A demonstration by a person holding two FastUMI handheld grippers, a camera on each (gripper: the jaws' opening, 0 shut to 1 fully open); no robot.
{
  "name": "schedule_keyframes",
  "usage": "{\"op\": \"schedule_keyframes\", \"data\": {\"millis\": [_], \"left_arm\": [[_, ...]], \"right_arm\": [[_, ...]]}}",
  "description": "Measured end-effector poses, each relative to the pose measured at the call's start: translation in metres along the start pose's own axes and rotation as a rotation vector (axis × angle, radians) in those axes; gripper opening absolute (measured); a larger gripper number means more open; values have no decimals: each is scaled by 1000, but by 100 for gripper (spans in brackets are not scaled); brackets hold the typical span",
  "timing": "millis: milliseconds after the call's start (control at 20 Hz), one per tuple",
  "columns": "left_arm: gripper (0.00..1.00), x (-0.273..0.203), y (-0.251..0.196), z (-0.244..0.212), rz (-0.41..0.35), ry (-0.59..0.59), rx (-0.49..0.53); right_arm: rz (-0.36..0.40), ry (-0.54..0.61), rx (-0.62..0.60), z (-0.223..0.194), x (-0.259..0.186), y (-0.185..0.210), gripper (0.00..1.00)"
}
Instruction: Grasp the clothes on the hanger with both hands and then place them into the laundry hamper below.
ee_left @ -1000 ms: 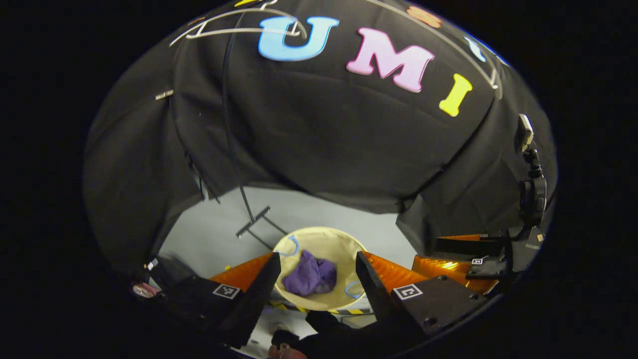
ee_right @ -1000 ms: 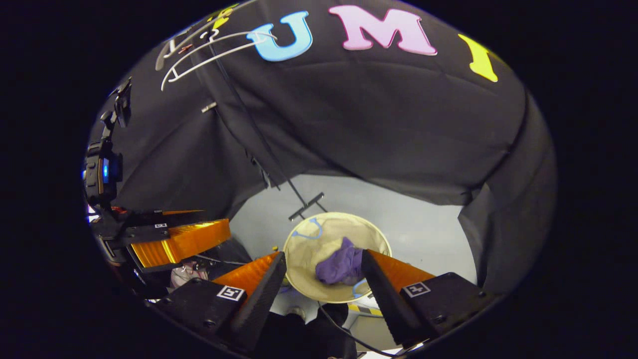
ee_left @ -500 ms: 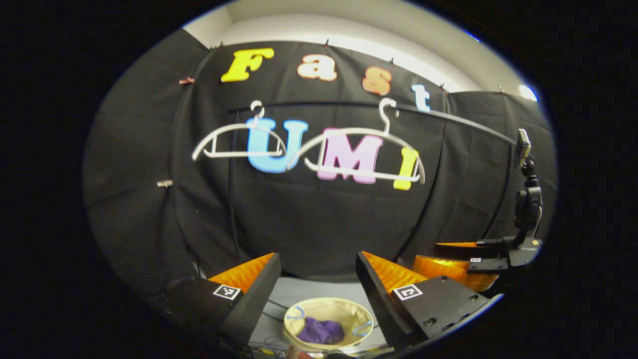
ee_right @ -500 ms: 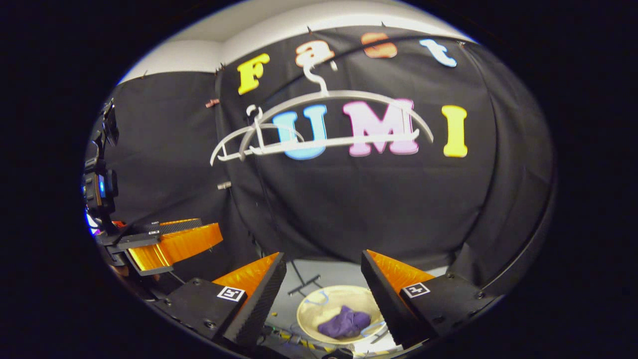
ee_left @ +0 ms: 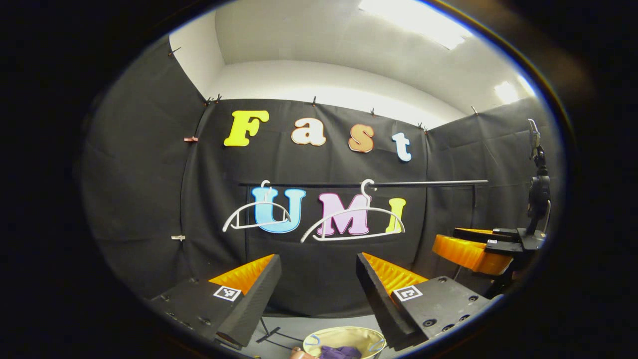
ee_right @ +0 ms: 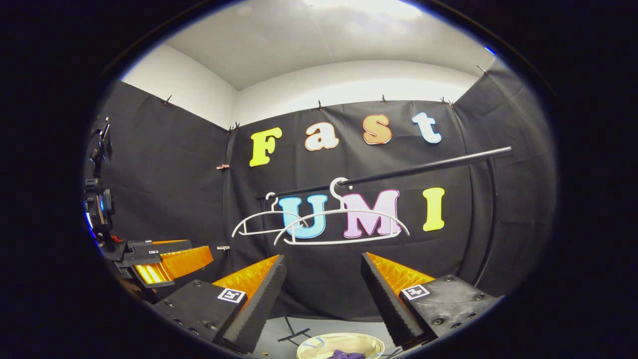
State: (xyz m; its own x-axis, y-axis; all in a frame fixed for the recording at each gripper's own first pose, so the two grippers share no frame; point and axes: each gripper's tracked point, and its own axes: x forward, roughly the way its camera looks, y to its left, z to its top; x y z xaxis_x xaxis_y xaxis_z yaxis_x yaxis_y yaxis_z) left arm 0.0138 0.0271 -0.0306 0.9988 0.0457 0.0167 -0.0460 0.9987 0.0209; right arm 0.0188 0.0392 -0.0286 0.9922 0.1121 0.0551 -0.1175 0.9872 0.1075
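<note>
I have both tools raised and level, facing the back of the booth, because the purple garment (ee_left: 339,352) is already down in the cream laundry hamper (ee_left: 319,336) at the bottom edge of the left gripper view, and there is nothing left for me to carry. My left gripper (ee_left: 319,294) has its fingers spread wide with nothing between them; my right gripper (ee_right: 324,294) is likewise spread and empty, with the hamper's rim (ee_right: 319,344) and a scrap of the purple cloth (ee_right: 344,355) showing low between its fingers. On the black clothes rail (ee_right: 423,168) hang two white hangers, the near one (ee_left: 353,222) and the far one (ee_left: 256,213), both bare, so I judge the job as good as done and this posture as a retreat to rest. In the left gripper view my right gripper appears off to the right (ee_left: 473,249); in the right gripper view my left gripper sits off to the left (ee_right: 164,259). Compared with a second ago, when both cameras looked steeply down into the hamper with the garment squarely between the fingers, I have tilted both tools up: the hamper has slid to the bottom edge, and the rail, hangers and ceiling have come into sight. The finger spread looks unchanged.
</note>
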Motion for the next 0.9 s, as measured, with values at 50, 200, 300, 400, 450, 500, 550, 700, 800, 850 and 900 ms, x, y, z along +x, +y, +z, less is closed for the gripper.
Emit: {"op": "schedule_keyframes", "data": {"millis": [50,200,300,400,450,500,550,700,800,850,900], "left_arm": [[92,-3,1,3,-2,-6,0],[95,-10,2,2,-10,1,-7],[95,-16,-5,3,-21,2,-2],[95,-17,-11,7,-21,-4,0],[95,-17,-15,9,-23,-4,-2],[95,-16,-20,9,-29,0,-5],[98,-17,-24,10,-36,-5,-4],[95,-19,-34,7,-40,0,1],[95,-22,-38,7,-39,3,4],[95,-23,-40,7,-40,5,4],[95,-23,-41,6,-40,6,4]], "right_arm": [[1,2,-6,0,-4,2,100],[-4,8,-12,5,-15,7,100],[-1,-5,-15,13,-20,7,97],[2,-20,-20,19,-20,3,98],[5,-19,-8,21,-21,1,97],[8,-11,7,20,-23,3,97],[4,-15,9,21,-25,1,97],[-17,-23,-1,24,-30,-12,97],[-22,-18,7,24,-35,-14,100],[-24,-17,6,24,-36,-16,98],[-26,-18,5,25,-39,-18,100]]}}
